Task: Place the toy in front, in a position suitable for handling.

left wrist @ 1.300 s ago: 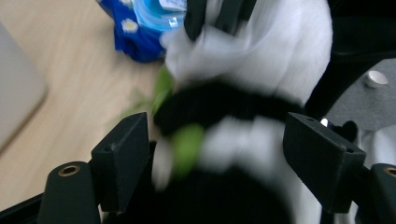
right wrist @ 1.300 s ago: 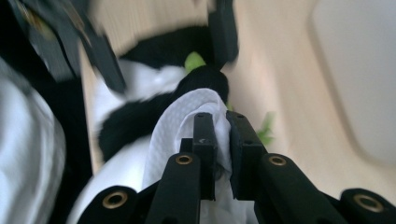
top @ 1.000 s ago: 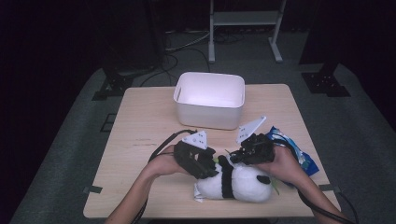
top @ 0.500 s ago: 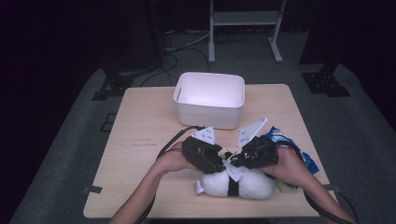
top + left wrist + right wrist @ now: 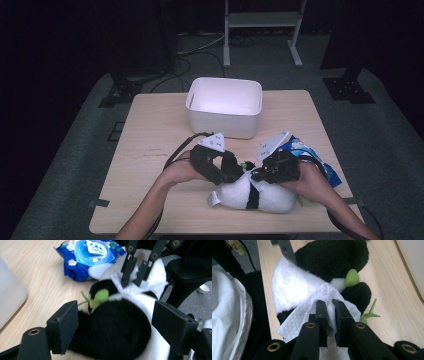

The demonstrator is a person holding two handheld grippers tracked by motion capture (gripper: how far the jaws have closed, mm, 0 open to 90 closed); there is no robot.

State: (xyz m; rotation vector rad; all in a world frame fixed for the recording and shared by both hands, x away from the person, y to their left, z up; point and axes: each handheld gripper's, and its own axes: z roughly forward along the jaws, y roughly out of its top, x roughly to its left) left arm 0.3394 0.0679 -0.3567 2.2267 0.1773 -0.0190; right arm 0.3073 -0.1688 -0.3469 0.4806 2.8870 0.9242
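Note:
A black-and-white plush panda (image 5: 252, 196) lies on its side near the table's front edge. My left gripper (image 5: 234, 171) is at its left end. In the left gripper view that gripper (image 5: 117, 327) stands open, its jaws straddling the panda's black fur (image 5: 112, 327) beside a green leaf piece (image 5: 100, 296). My right gripper (image 5: 264, 172) comes from the right. In the right gripper view it (image 5: 330, 307) is shut on a white wipe (image 5: 307, 317), which is pressed against the panda (image 5: 294, 282). The left gripper view shows those jaws pinching the wipe (image 5: 140, 286) farther off.
A white bin (image 5: 225, 106) stands at the middle back of the wooden table (image 5: 150, 135). A blue pack of wet wipes (image 5: 312, 156) lies to the right of the panda, also the pack (image 5: 87, 257) in the left gripper view. The person's white sleeve (image 5: 229, 315) is close by.
My left gripper has moved right, from beside the panda to over its left end. The right gripper has stayed on the panda with the wipe.

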